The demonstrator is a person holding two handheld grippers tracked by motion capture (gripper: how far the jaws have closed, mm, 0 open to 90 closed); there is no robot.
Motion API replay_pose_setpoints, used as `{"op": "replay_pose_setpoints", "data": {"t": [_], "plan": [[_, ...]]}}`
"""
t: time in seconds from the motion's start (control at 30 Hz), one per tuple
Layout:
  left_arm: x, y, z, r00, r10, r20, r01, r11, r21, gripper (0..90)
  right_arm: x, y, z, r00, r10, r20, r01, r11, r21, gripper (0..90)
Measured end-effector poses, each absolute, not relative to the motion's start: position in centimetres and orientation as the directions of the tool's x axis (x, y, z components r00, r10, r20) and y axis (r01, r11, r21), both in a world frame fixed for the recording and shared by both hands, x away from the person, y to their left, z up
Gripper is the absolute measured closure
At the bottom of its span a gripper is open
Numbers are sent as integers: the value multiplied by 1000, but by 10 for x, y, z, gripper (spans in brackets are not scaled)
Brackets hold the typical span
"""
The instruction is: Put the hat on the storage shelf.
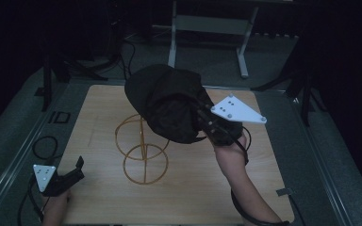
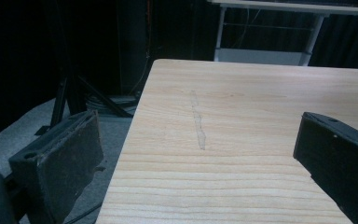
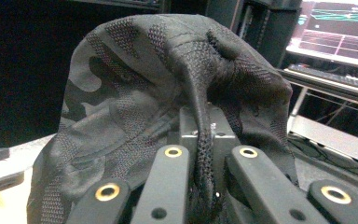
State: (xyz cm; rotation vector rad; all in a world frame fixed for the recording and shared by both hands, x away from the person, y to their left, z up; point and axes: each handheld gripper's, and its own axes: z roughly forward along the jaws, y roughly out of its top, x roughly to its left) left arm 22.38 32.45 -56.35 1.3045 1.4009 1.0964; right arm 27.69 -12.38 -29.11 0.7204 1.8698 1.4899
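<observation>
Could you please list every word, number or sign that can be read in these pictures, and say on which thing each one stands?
"ID": pale letters on the dark border beside the table's left edge, high view.
The monitor behind the cap in the right gripper view shows coloured lines; any text there is too small and blurred to read.
No print is readable on the cap.

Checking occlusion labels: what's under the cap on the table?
Below the raised dark cap, pinched in the right claw, stands an orange wire stand on the wooden table. Its base ring and lower loops show; the cap covers its right upper part.
</observation>
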Motion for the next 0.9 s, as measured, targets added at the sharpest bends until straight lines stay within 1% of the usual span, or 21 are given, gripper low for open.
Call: {"op": "replay_pose_setpoints", "data": {"t": [0.63,0.9], "plan": [[224,325,-563,-34,998,-45,199,51,979,18,275,-77,-289,-721,677,-148,8,222,975,885],[224,325,-563,-33,998,-46,200,52,978,18,277,-62,-297,-742,653,-149,16,240,971,884]]}}
